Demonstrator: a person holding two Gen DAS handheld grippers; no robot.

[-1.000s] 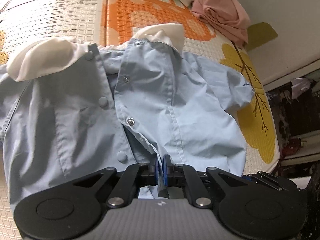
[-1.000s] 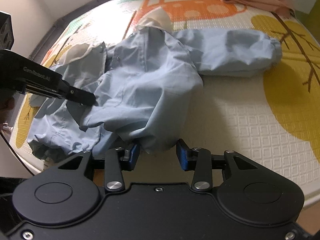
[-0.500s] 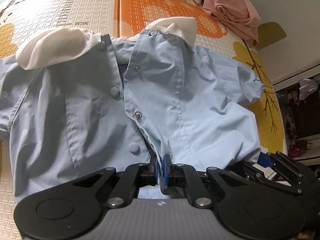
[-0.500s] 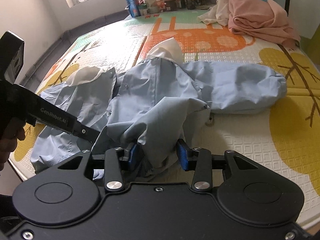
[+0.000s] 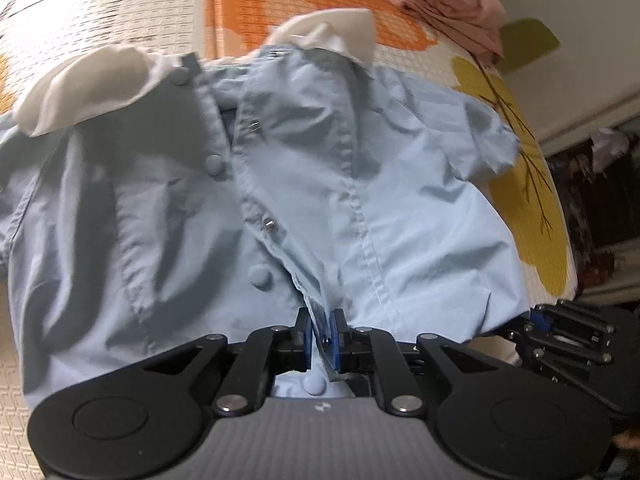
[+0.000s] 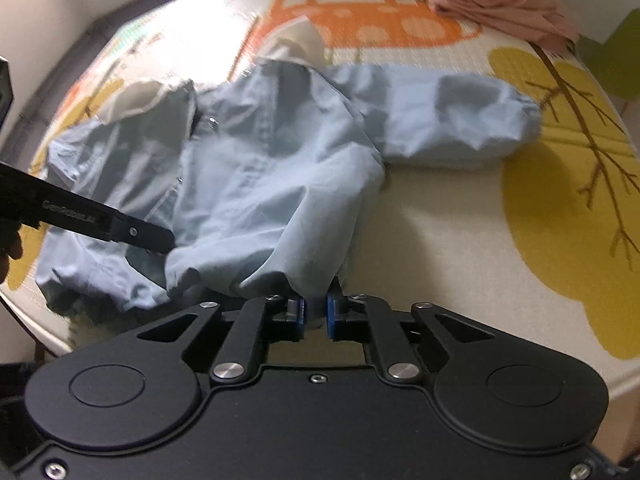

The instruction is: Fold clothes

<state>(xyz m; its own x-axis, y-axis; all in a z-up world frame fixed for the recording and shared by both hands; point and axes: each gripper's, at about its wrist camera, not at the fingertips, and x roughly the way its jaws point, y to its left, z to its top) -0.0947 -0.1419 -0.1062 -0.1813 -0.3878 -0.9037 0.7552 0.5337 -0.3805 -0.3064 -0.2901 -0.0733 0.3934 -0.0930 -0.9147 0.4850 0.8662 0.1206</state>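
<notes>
The light blue shirt [image 5: 400,208] is lying front-up on the patterned play mat [image 6: 460,216], its white collar [image 5: 80,84] pointing away from the cameras and 1 sleeve [image 6: 452,120] stretching out to the right. The left tool [image 5: 320,336] is pinching the shirt's button placket at the lower hem, its blue pads pressed together on the fabric edge. The right tool [image 6: 314,314] is squeezing a bunched fold of the hem at the shirt's right side, with cloth filling the narrow gap between its pads. A pile of pink clothing [image 6: 500,0] is sitting at the far edge of the mat, well apart from the shirt. Both views are slightly blurred.
</notes>
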